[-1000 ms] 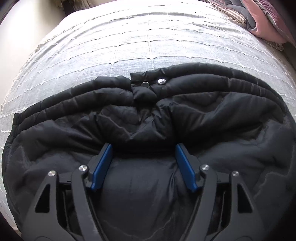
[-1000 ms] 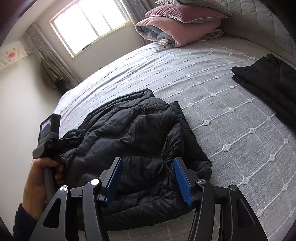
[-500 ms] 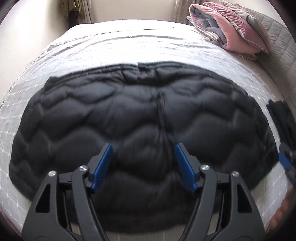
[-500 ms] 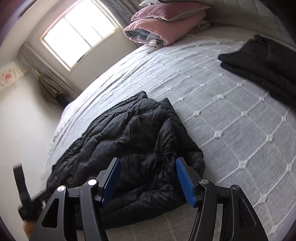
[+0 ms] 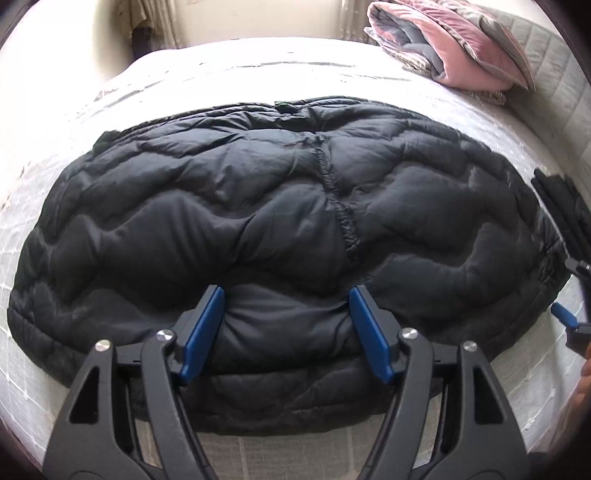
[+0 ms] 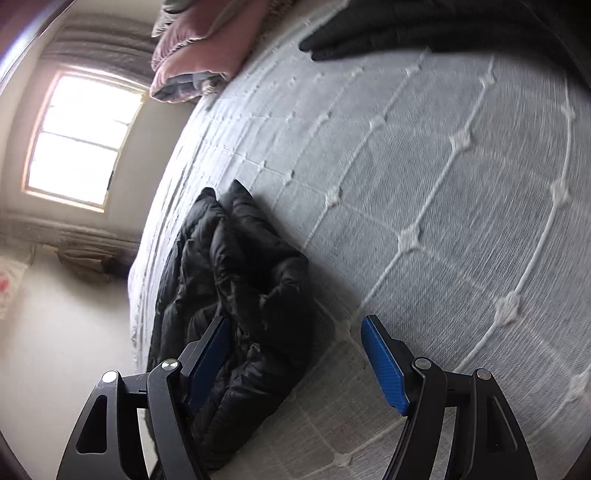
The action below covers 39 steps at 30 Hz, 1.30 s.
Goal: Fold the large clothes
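Note:
A black quilted puffer jacket lies folded and spread wide on the grey bedspread. My left gripper is open, its blue pads either side of a puff of the jacket's near edge, holding nothing. The jacket also shows in the right wrist view, at lower left. My right gripper is open and empty, tilted, just above the bedspread by the jacket's right end. Part of the right gripper shows in the left wrist view.
Pink and grey folded bedding lies at the head of the bed, also in the right wrist view. Folded black clothes lie on the bed to the right, also seen in the left wrist view. A window is in the far wall.
The left gripper drew back from the jacket, which now lies flat and wide. The right gripper rolled and swung right, so the jacket sits at its left.

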### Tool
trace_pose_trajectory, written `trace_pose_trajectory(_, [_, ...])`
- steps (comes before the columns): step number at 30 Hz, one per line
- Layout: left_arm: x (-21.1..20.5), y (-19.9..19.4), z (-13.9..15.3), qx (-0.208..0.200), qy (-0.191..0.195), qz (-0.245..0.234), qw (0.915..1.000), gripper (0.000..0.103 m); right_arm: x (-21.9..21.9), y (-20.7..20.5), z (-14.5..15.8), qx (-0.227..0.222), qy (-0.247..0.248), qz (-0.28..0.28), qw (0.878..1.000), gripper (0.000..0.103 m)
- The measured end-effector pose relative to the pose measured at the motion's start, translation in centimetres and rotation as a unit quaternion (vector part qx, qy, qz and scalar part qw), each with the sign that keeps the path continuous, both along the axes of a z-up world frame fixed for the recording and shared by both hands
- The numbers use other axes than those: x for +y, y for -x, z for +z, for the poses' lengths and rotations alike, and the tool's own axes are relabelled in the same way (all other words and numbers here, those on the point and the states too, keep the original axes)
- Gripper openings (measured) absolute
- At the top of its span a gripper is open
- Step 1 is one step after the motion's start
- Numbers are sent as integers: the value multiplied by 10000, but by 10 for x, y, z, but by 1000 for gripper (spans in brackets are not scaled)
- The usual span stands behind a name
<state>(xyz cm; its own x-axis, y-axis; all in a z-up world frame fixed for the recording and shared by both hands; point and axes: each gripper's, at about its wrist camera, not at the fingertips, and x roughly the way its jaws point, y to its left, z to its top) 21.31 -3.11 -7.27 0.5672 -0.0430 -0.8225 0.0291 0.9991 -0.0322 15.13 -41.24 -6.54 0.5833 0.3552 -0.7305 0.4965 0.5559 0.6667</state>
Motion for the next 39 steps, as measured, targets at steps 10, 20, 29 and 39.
trace_pose_trajectory(10, [-1,0,-6,1,-104,-27,9999,71,36,-14,-11,78,-318,473,9983,74])
trace_pose_trajectory(20, [-1,1,-8,6,-97,-44,9999,72,61,-15,-8,53,213,464,9987,74])
trace_pose_trajectory(29, [-3,1,-10,-6,-139,-30,9999,73,95,-18,4,77,1027,642,9926,76])
trace_pose_trajectory(39, [-4,0,-11,-13,-172,-17,9999,73,109,-10,12,30,1106,660,9917,76])
